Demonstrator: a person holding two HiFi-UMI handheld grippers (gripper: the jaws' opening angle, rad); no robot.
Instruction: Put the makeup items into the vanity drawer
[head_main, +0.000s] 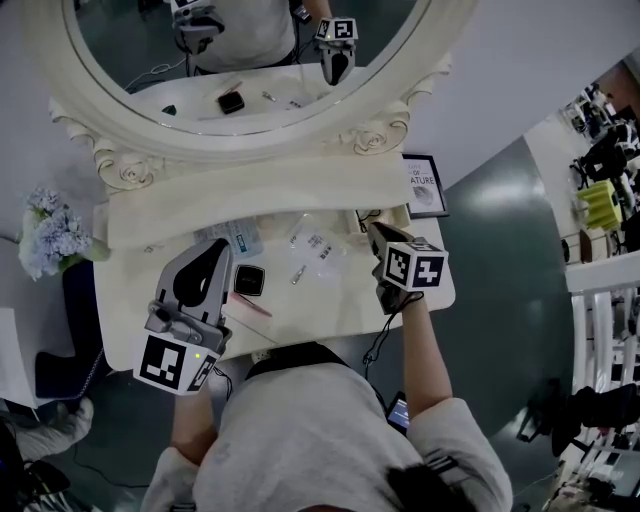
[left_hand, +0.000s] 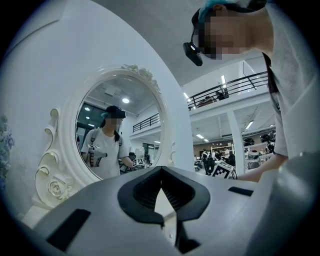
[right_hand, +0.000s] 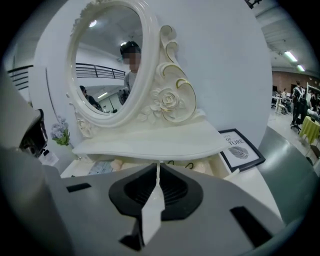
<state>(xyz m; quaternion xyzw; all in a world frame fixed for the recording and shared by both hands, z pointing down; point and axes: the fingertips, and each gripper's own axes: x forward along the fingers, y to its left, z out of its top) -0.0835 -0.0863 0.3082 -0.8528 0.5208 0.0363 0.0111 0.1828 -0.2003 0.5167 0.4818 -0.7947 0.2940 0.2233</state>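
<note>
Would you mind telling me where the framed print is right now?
In the head view the framed print stands at the back right, beside the right end of the raised shelf, beyond the right gripper.

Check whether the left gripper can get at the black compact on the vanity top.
Probably yes: the black compact lies uncovered on the vanity top right beside the left gripper, with nothing between them. Its jaws are together, so they would have to open first.
</note>
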